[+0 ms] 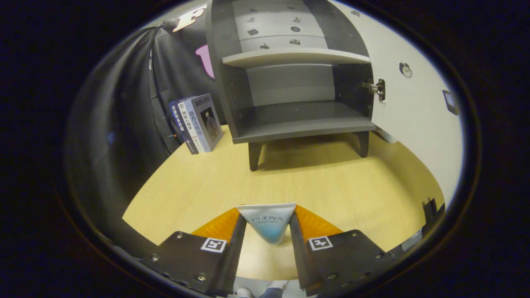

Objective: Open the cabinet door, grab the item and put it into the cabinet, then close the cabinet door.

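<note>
Clamping a tube [268, 224] between both fingers, the gripper [267, 219] hangs before the cabinet [290, 82], whose door [414, 107] stands open; books [196, 122] lean beside the cabinet.

— What else sits on the desk [339, 186]?
— Pale wood top, mostly bare. A few books [198, 122] stand upright together, leaning slightly, at the far side against the black cloth wall [124, 107].
— Anything lower down?
— Below the desk's near edge, perhaps a shoe [278, 284]; too blurred to tell.
</note>
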